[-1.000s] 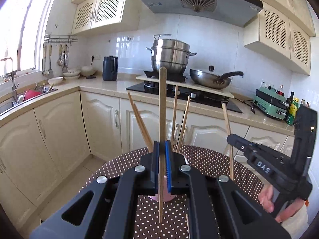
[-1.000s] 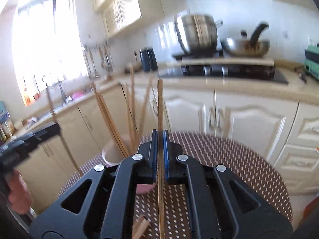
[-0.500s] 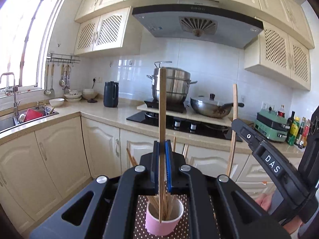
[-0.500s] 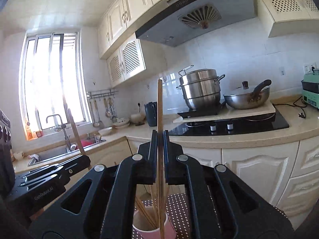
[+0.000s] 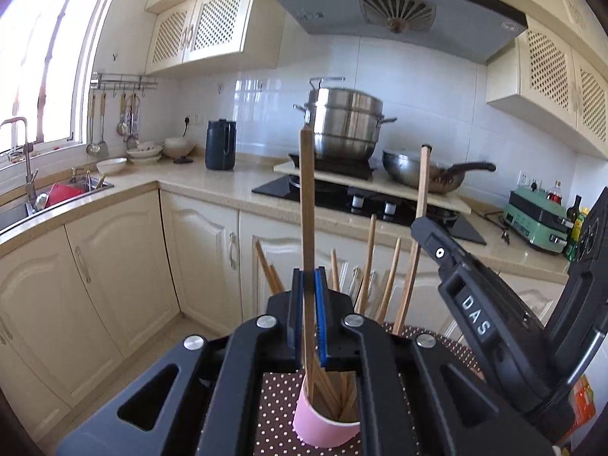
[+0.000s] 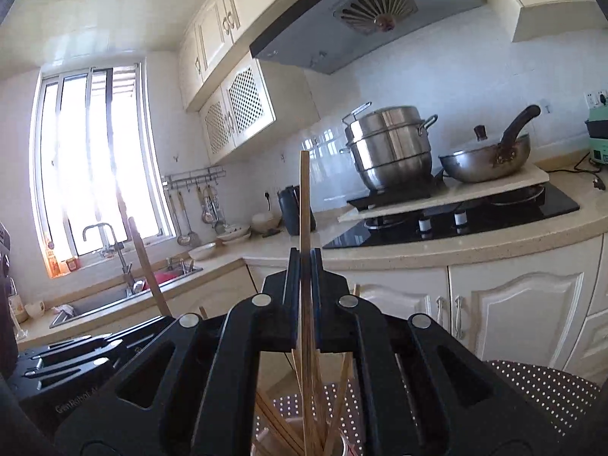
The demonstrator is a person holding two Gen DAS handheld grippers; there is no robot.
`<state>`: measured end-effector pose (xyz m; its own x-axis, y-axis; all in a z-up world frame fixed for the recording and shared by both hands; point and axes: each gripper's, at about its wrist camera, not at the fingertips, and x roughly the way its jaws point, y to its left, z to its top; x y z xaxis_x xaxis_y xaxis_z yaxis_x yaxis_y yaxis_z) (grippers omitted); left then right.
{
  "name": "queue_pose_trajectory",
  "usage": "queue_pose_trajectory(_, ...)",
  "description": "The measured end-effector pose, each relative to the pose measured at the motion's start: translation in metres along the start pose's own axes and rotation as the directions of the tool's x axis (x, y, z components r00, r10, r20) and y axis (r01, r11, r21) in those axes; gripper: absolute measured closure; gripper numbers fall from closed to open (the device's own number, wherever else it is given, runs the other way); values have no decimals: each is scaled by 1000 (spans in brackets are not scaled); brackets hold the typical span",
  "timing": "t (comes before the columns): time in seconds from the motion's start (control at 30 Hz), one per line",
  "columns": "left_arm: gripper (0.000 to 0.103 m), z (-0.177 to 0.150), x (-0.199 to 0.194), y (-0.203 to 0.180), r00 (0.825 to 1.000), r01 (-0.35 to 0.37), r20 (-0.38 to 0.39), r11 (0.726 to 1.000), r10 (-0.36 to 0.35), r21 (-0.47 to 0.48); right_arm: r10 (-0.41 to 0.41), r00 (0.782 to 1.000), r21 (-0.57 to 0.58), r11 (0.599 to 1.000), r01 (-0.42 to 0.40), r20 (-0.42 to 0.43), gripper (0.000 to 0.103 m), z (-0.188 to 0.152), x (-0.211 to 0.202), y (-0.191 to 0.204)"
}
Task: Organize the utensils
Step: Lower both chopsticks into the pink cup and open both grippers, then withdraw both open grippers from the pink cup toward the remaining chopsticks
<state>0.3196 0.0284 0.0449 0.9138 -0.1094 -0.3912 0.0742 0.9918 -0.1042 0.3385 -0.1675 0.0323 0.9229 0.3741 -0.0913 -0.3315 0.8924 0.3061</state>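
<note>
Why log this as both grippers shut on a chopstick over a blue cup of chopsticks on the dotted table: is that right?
Not quite: the cup is pink, not blue, as the left wrist view shows. The rest holds: the left gripper and right gripper are each shut on a chopstick above that cup, which holds more chopsticks and stands on the dotted table.

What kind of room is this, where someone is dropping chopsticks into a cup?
A home kitchen, by the look of it: a steel steamer pot and a wok sit on a stove under a range hood, and a sink lies below the window.
</note>
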Motion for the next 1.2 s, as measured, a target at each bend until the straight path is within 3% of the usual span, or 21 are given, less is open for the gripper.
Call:
queue_pose_trajectory(0.27, 92, -33, 12, 10, 998, -24, -55, 999, 27, 48, 20, 978, 20, 1000, -16, -210, 95, -32, -5, -16)
queue_pose_trajectory(0.3, 84, -35, 10, 10, 998, -26, -54, 998, 29, 54, 15, 976, 23, 1000, -10, -216, 94, -32, -8, -18)
queue_pose_trajectory(0.33, 75, -37, 8, 12, 998, -29, -52, 998, 33, 62, 8, 976, 28, 1000, -2, -219, 88, -32, -12, -19)
queue_pose_trajectory(0.37, 75, -39, 5, 13, 998, -33, -50, 997, 36, 65, -2, 975, 32, 999, 10, -224, 82, -31, -17, -21)
queue_pose_trajectory(0.43, 74, -42, -2, 14, 998, -30, -48, 997, 34, 67, -9, 975, 35, 999, 17, -221, 36, -29, -26, -22)
queue_pose_trajectory(0.6, 74, -47, -21, 16, 998, -39, -40, 998, 41, 58, -40, 983, -33, 999, 35, -180, 35, -19, -54, -9)
queue_pose_trajectory(0.87, 66, -44, -66, 7, 999, -41, 11, 998, 41, 56, -45, 989, -52, 998, 38, -141, 34, -6, -96, 12)
queue_pose_trajectory(1.2, 50, -75, -109, 1, 999, -38, -3, 999, 38, 34, -70, 985, -63, 996, 61, -156, 18, -13, -152, 25)
